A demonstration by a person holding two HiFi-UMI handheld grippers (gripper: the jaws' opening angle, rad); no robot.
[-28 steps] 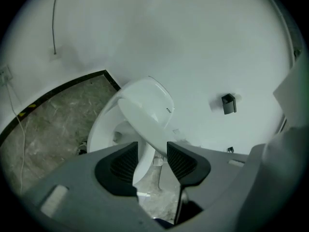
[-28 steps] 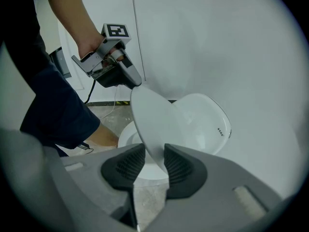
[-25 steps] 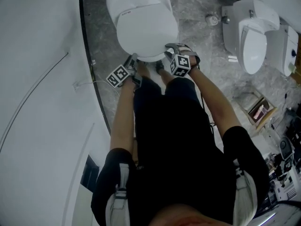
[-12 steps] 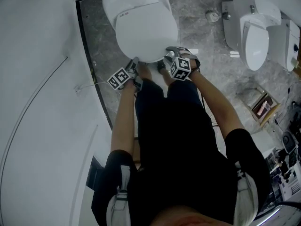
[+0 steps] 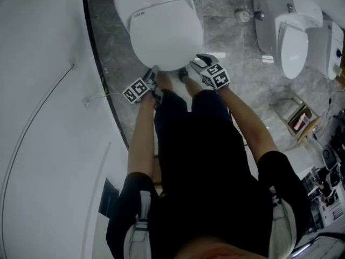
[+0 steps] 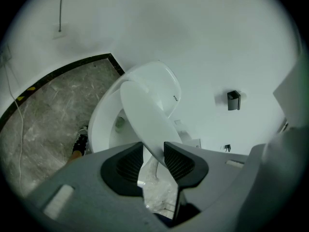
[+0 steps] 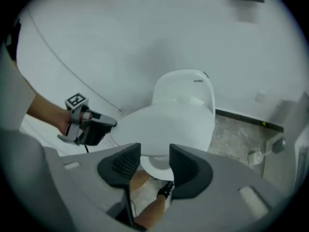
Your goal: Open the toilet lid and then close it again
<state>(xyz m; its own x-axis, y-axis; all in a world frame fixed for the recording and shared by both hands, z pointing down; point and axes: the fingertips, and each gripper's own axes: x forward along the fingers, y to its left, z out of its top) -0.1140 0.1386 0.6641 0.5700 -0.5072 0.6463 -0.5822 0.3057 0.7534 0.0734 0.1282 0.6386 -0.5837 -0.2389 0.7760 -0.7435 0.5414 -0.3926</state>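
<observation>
The white toilet lid (image 5: 167, 34) lies low over the bowl, tilted a little up from the seat (image 7: 155, 165). My left gripper (image 5: 153, 72) is at the lid's front left edge. In the left gripper view the thin rim of the lid (image 6: 145, 120) runs between the jaws of the left gripper (image 6: 153, 161), which are closed on it. My right gripper (image 5: 193, 63) is at the front right. Its jaws have just been opening, and the right gripper (image 7: 154, 166) now stands open, with the lid's front edge (image 7: 169, 127) just beyond the gap and no pad touching it.
A second toilet (image 5: 291, 42) stands at the right, with a small floor fitting (image 5: 243, 19) between the two. A white wall with a thin cable (image 5: 86, 99) runs along the left. An open box (image 5: 296, 124) sits on the tiled floor. My legs stand right before the bowl.
The right gripper has rolled, its marker cube swinging to the right, and it has come off the lid's front edge. The left gripper has stayed at the lid's left edge.
</observation>
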